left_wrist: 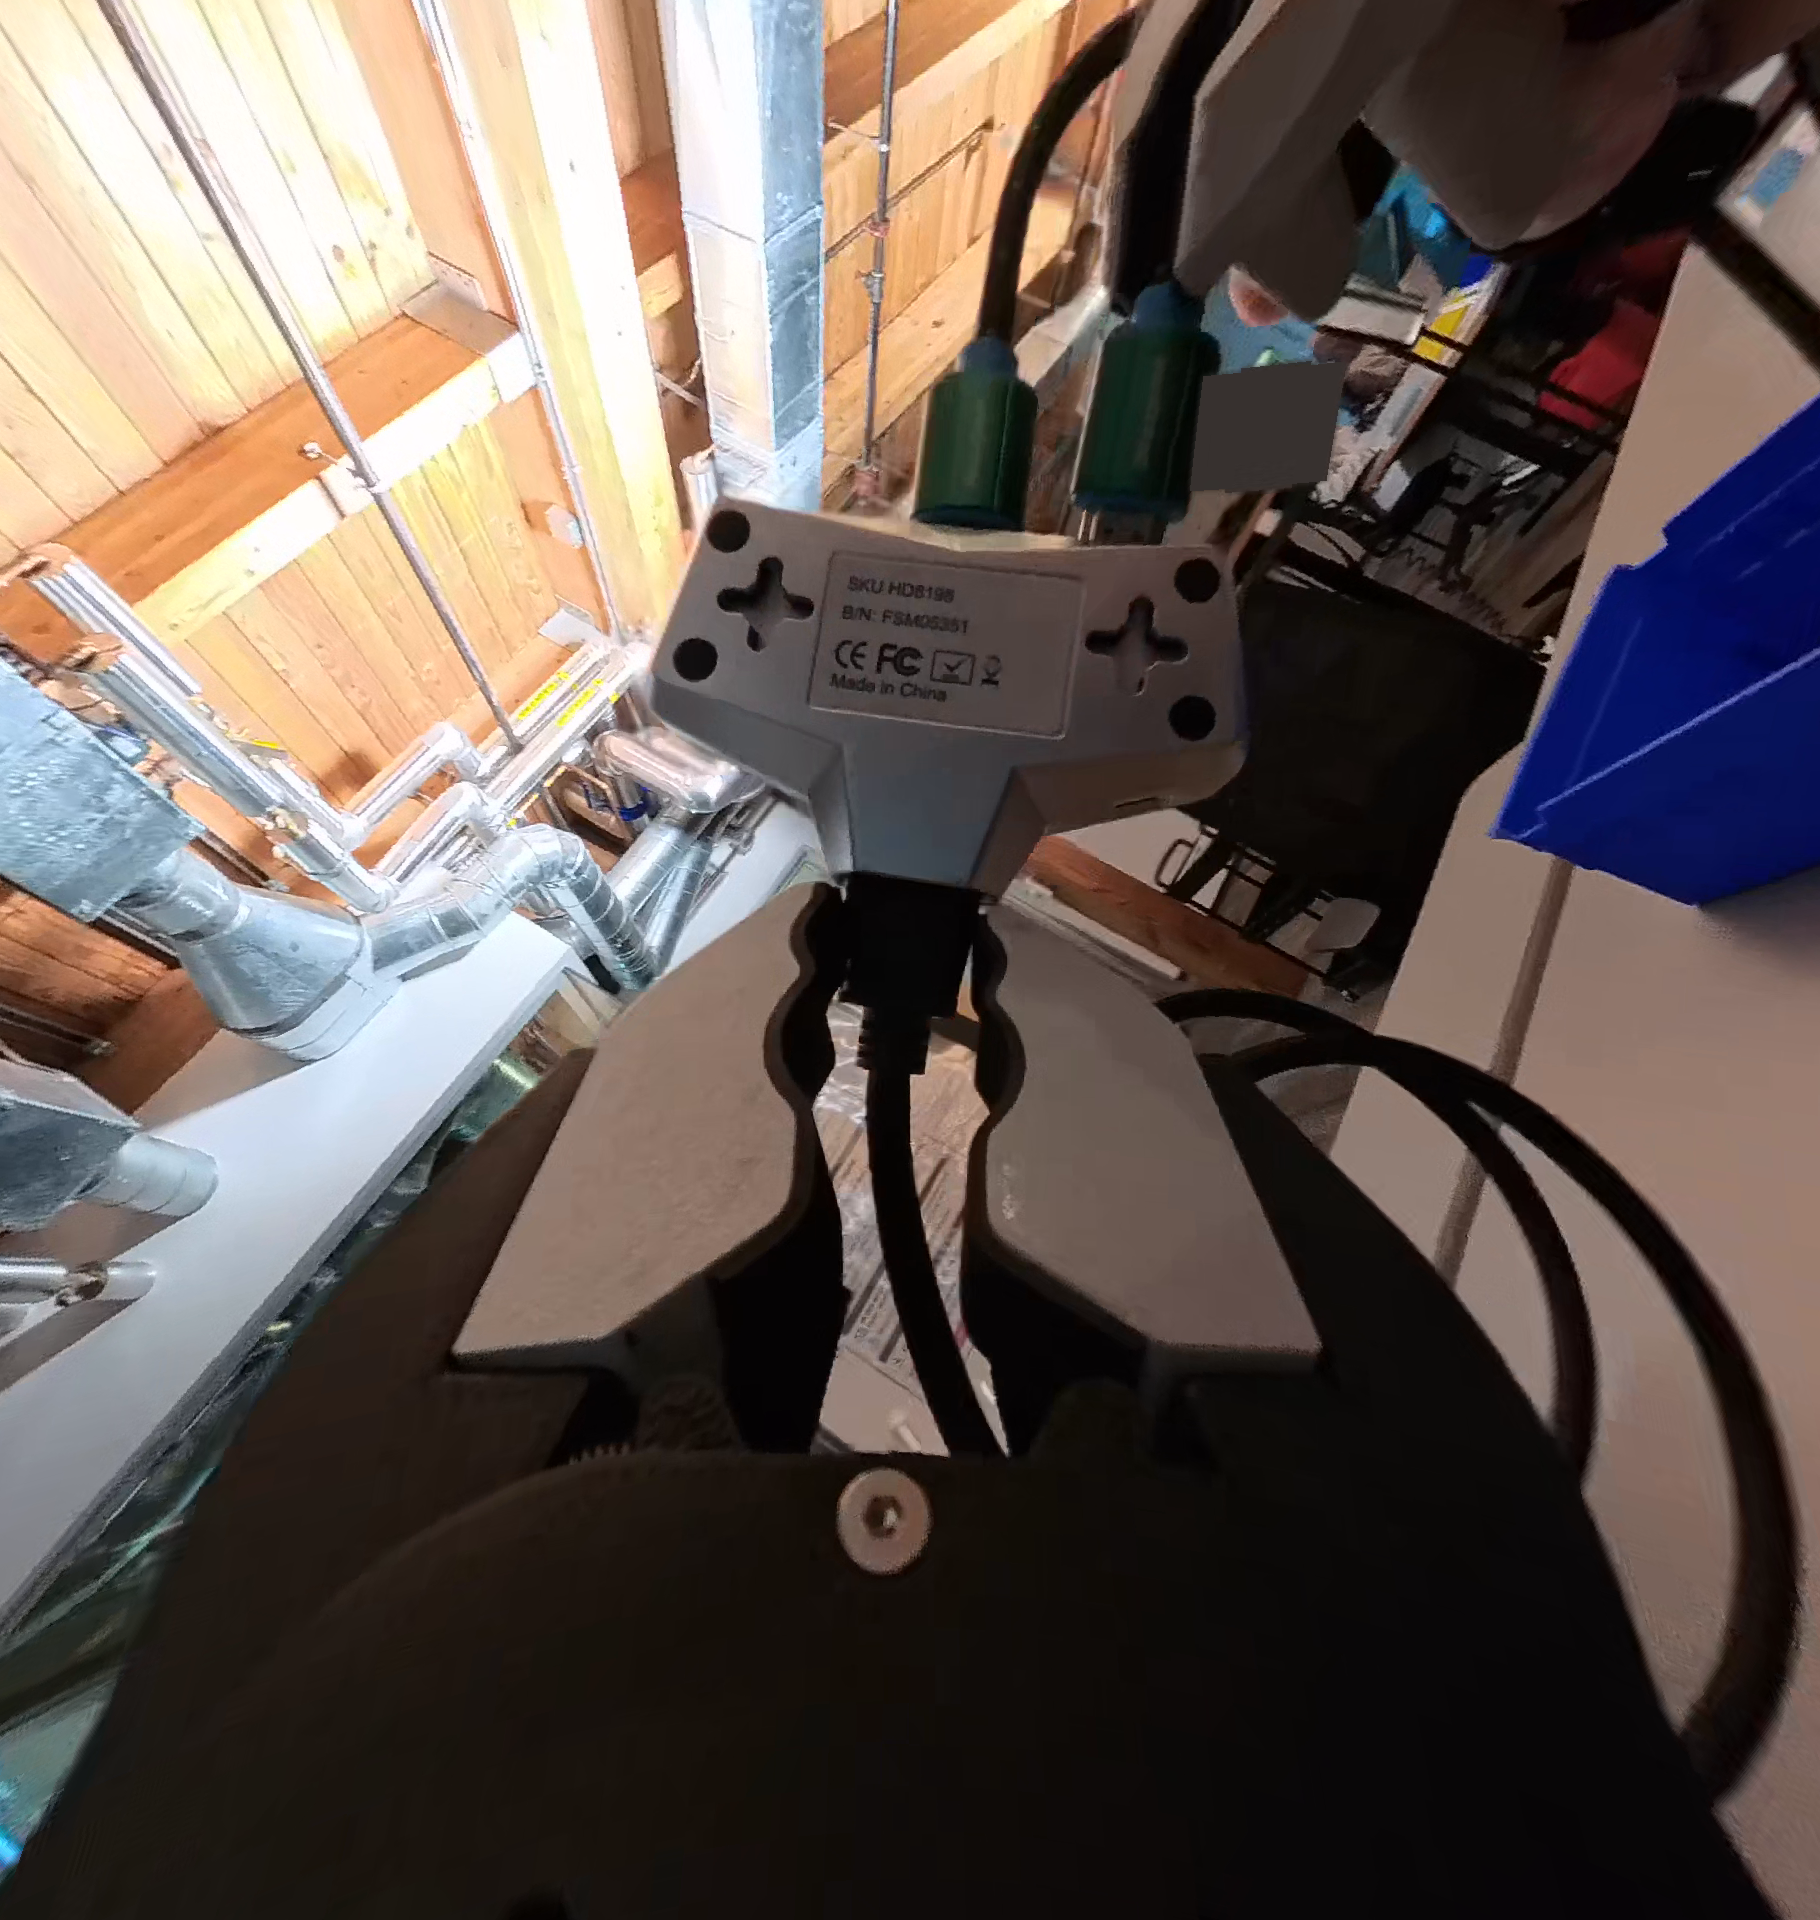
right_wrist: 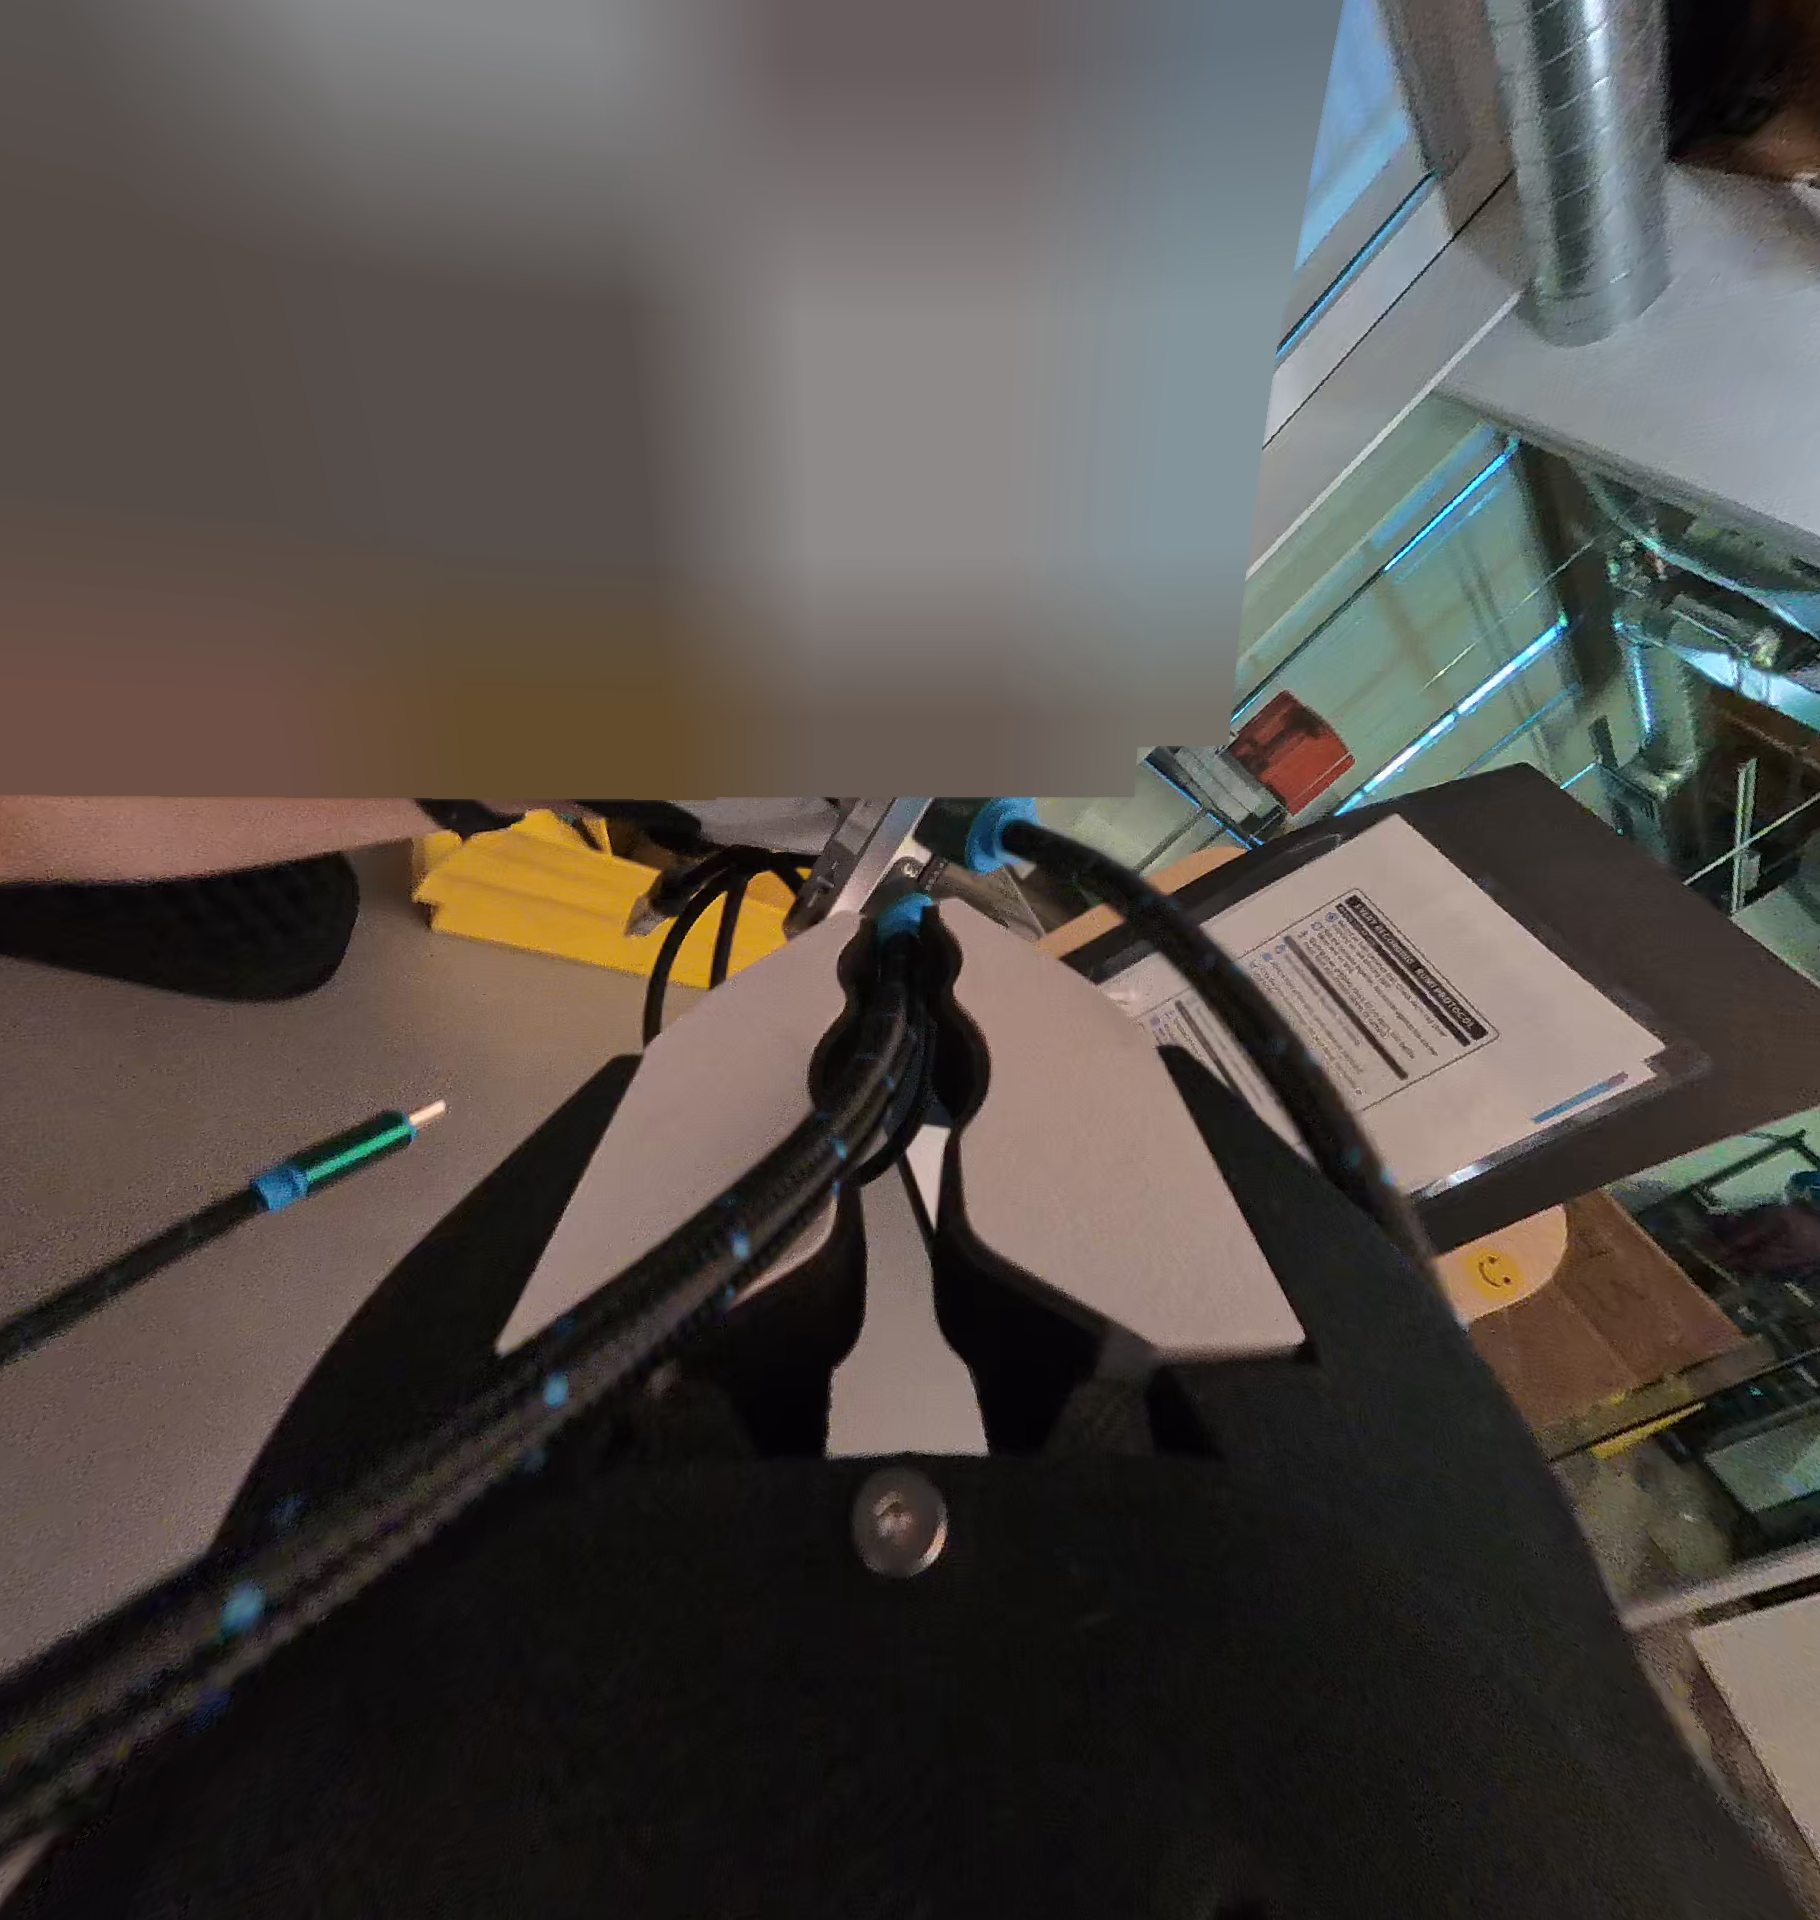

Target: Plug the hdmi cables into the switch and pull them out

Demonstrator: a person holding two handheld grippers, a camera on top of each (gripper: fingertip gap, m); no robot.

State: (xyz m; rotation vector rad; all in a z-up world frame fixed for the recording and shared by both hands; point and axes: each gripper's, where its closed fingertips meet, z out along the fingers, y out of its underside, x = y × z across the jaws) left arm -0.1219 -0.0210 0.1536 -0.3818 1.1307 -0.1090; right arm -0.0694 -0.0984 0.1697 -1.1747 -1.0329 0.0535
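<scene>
In the left wrist view, the left hand-held gripper is clamping the black plug under the grey switch, lifting it clear of the tabletop. Two green HDMI plugs are sitting in its far edge; a printed label is facing the camera.

In the right wrist view, the right hand-held gripper is pinching a braided cable behind its blue collar. A third green plug is lying free at the left.

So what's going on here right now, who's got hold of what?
The left gripper is shut on the black plug at the stem of the grey HDMI switch, holding it up in the air. Two green-shelled HDMI plugs sit at its far side: the left one looks seated, the right one shows bare metal and is partly out. The right gripper is shut on that cable just behind its blue collar. A third green plug lies loose on the table.
</scene>
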